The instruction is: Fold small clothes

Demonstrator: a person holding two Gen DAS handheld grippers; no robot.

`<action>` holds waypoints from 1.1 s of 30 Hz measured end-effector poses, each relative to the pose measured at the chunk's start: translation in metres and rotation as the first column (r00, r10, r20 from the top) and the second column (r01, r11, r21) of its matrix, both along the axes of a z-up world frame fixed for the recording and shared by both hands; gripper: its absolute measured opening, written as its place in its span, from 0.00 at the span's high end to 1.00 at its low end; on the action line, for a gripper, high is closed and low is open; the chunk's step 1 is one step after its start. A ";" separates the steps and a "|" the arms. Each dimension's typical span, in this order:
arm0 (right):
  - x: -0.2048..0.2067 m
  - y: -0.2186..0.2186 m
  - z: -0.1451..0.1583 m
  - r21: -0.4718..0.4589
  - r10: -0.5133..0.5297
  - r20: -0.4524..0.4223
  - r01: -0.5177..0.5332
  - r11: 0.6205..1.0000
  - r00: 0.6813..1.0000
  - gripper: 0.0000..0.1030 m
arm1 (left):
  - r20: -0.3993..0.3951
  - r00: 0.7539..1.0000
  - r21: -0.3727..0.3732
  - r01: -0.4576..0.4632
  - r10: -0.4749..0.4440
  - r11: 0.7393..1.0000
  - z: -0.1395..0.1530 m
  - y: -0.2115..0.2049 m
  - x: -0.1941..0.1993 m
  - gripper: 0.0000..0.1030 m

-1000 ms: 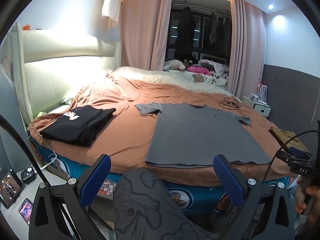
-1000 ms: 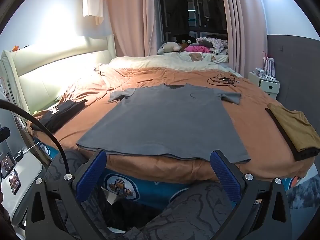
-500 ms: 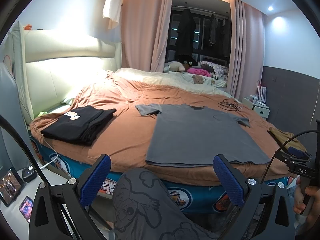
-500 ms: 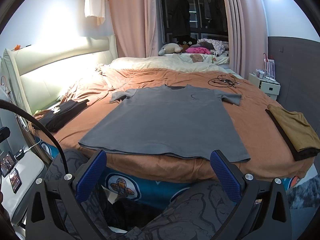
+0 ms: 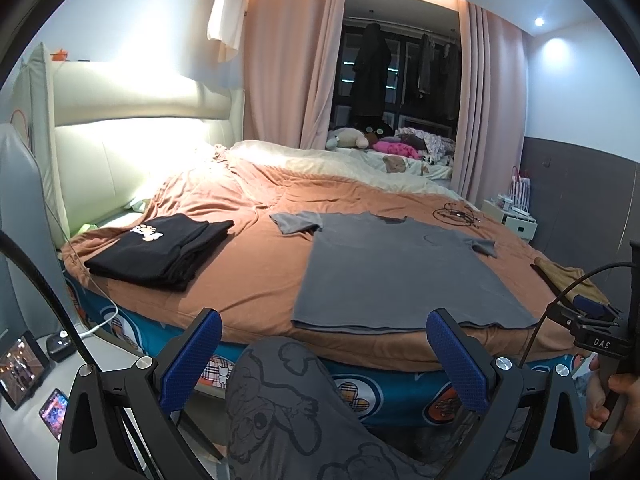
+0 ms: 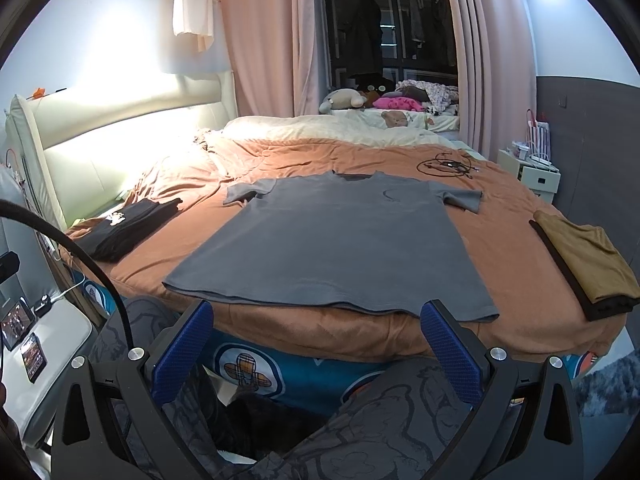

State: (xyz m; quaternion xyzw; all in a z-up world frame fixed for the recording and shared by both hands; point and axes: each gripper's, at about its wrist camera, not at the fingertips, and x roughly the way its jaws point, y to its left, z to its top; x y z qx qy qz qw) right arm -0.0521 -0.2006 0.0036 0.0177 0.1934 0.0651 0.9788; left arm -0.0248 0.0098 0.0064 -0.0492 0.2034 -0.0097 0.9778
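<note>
While the black pile [image 5: 160, 252] sits folded at the bed's [image 5: 256, 280] left edge, the left gripper [image 5: 320, 354] hangs spread and empty short of the mattress. Centre stage, the grey tee [image 6: 336, 244] lies flat, hem nearest. Right gripper [image 6: 316, 344], wide apart, holds nothing, and the brown pile [image 6: 584, 256] rests far right.

Home bedroom: big bed [image 6: 360, 152] with padded headboard [image 6: 120, 136], pink curtains [image 6: 260, 40], stuffed toys [image 6: 344, 98] by the window, nightstand [image 6: 536, 172], folded clothes [image 5: 160, 252].
</note>
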 end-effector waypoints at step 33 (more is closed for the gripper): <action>-0.005 0.004 -0.005 -0.016 0.005 0.007 -0.005 1.000 1.000 0.00 | 0.006 1.000 -0.008 0.011 -0.011 1.000 0.000 -0.005 -0.011 0.00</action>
